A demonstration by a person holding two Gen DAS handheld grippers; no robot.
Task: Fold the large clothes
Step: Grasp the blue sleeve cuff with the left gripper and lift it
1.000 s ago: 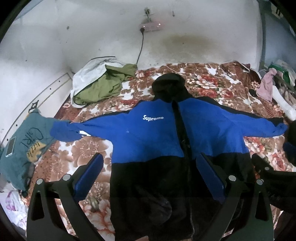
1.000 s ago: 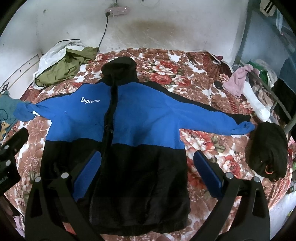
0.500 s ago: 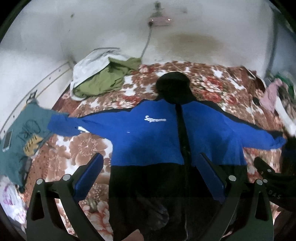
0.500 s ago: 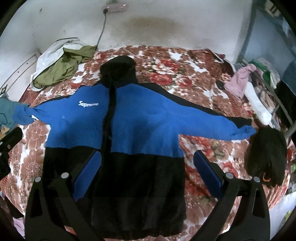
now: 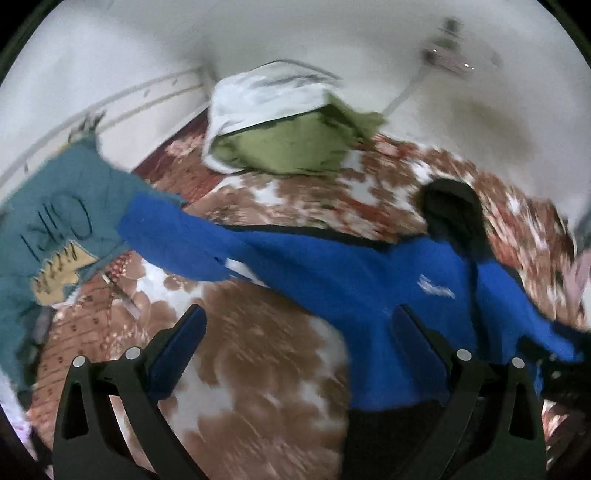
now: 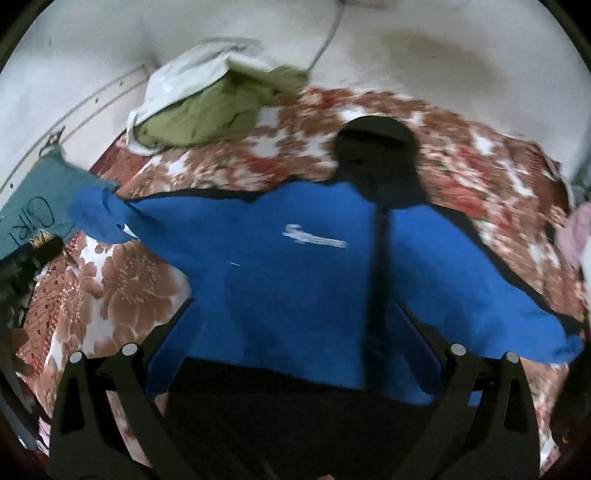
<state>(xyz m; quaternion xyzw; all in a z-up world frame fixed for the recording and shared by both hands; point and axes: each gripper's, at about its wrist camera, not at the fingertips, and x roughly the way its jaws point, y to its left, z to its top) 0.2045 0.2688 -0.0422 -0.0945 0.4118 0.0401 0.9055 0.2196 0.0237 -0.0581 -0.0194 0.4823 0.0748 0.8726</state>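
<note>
A blue and black hooded jacket (image 5: 354, 280) (image 6: 295, 266) lies flat, front up, on a floral bedspread (image 5: 258, 350), sleeves spread out to both sides. Its black hood (image 6: 376, 144) points toward the wall. My left gripper (image 5: 299, 325) is open above the bedspread, just below the jacket's left sleeve (image 5: 184, 240), holding nothing. Over the jacket's chest, near the blue-black seam, my right gripper (image 6: 291, 317) stands open and empty. Both views are motion-blurred.
A green and white heap of clothes (image 5: 280, 125) (image 6: 207, 103) lies at the back by the wall. A teal shirt (image 5: 55, 221) with lettering lies beside the left cuff. A cable (image 6: 328, 33) hangs down the white wall. Pink cloth (image 6: 576, 236) sits at the right edge.
Both cameras have swung left and moved closer to the jacket. The left view now centres on the left sleeve and teal shirt. The jacket itself has not moved.
</note>
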